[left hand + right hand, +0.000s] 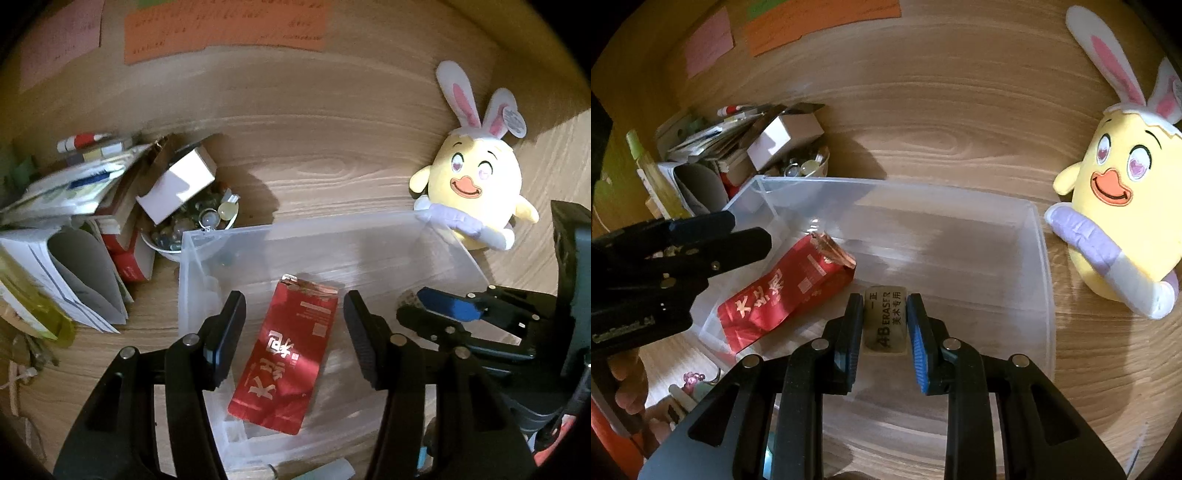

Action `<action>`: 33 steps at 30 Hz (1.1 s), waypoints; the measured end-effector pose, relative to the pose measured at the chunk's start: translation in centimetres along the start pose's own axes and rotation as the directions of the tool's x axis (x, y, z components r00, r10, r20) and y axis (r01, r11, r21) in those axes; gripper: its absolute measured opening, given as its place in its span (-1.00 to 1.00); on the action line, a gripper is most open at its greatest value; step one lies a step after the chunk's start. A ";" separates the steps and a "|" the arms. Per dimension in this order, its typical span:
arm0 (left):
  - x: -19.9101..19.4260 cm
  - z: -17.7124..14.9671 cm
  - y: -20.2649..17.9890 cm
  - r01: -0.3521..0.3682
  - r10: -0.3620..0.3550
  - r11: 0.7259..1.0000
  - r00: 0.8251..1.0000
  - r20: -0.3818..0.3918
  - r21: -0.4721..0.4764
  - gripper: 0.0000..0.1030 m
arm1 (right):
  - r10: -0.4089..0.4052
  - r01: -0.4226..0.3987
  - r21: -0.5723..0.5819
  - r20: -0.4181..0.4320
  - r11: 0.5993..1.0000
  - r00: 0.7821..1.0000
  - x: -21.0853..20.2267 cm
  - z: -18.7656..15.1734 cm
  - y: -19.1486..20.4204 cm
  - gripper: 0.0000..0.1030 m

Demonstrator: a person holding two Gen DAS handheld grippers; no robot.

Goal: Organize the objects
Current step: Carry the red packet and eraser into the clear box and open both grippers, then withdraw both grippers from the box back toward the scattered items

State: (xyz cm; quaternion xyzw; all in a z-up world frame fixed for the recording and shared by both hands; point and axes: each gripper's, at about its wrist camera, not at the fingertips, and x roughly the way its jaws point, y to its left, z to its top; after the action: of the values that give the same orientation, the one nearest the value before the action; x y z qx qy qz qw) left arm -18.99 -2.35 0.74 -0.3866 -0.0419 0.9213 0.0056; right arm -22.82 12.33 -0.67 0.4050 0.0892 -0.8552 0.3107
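Eraser gripped over a clear plastic bin as a red packet lies inside.

The right hand-held gripper (884, 325) clamps a tan eraser (885, 320) marked "4B ERASER" between its narrowly set blue pads, low inside the clear plastic bin (1043, 258) on the wooden bench (942, 122). The left hand-held gripper (293, 332) hangs about half open over the bin's left part, holding nothing, its fingers either side of a red foil packet (286, 358) on the bin floor. A yellow plush chick with rabbit ears (1123, 206) sits just beside the bin's right wall; a bowl of glass marbles (195, 225) and stacked papers (66, 236) crowd its far left corner.
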 end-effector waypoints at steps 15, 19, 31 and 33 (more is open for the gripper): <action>-7.2 -1.2 0.4 -0.001 0.001 1.000 0.994 0.111 -0.004 0.70 | -0.032 0.034 -0.009 0.162 0.999 0.986 -5.9 0.2 0.1 0.49; -9.1 -2.5 0.6 -0.060 0.059 0.998 0.987 0.148 0.001 0.84 | -0.040 0.043 -0.013 0.204 0.999 0.978 -8.1 -0.6 0.0 0.57; -10.7 -6.9 1.8 -0.025 0.028 0.999 0.996 0.087 -0.035 0.85 | -0.022 0.029 -0.030 0.195 0.999 0.981 -10.6 -5.0 -0.1 0.58; -11.1 -7.7 1.8 -0.026 0.029 0.999 0.996 0.086 -0.030 0.85 | -0.024 0.031 -0.034 0.185 0.999 0.982 -10.7 -5.7 0.0 0.58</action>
State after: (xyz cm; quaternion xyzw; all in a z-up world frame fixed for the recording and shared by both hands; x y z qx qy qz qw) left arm -5.69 -4.02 3.08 -0.3470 -0.0499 0.9364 -0.0143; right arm -14.05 19.61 3.59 0.3170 0.0814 -0.8916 0.3131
